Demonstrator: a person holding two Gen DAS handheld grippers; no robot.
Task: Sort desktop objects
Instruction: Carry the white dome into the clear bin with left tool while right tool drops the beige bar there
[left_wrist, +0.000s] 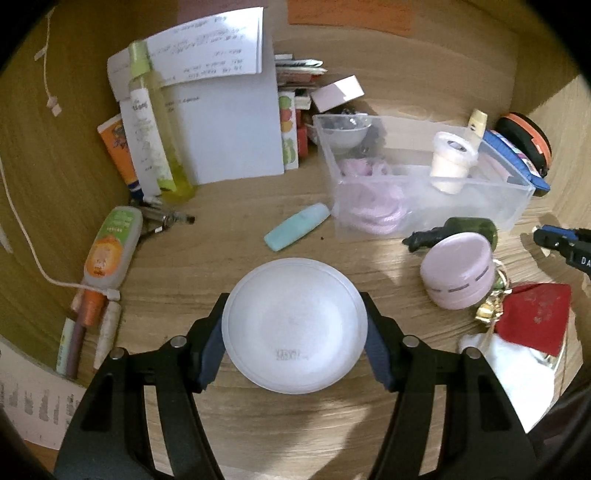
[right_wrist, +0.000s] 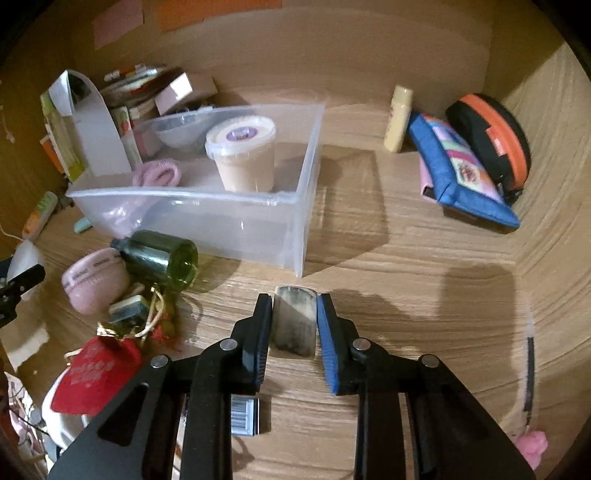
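My left gripper (left_wrist: 294, 332) is shut on a round white plastic jar (left_wrist: 294, 326), seen bottom-first, above the wooden desk. My right gripper (right_wrist: 294, 325) is shut on a small grey-beige block (right_wrist: 294, 321) just above the desk. A clear plastic bin (left_wrist: 424, 206) stands ahead and also shows in the right wrist view (right_wrist: 221, 218); it holds a cream tub (right_wrist: 242, 155), pink hair ties (right_wrist: 157, 173) and a small bowl (right_wrist: 177, 131).
A green glass bottle (right_wrist: 162, 262), a pink round case (right_wrist: 94, 280), a red pouch (right_wrist: 92, 373) and gold string lie left of the right gripper. A teal highlighter (left_wrist: 297, 227), tubes, papers and a spray bottle (left_wrist: 155, 125) lie at the left. A blue pouch (right_wrist: 461, 170) and an orange-black case (right_wrist: 491, 136) lie at the far right.
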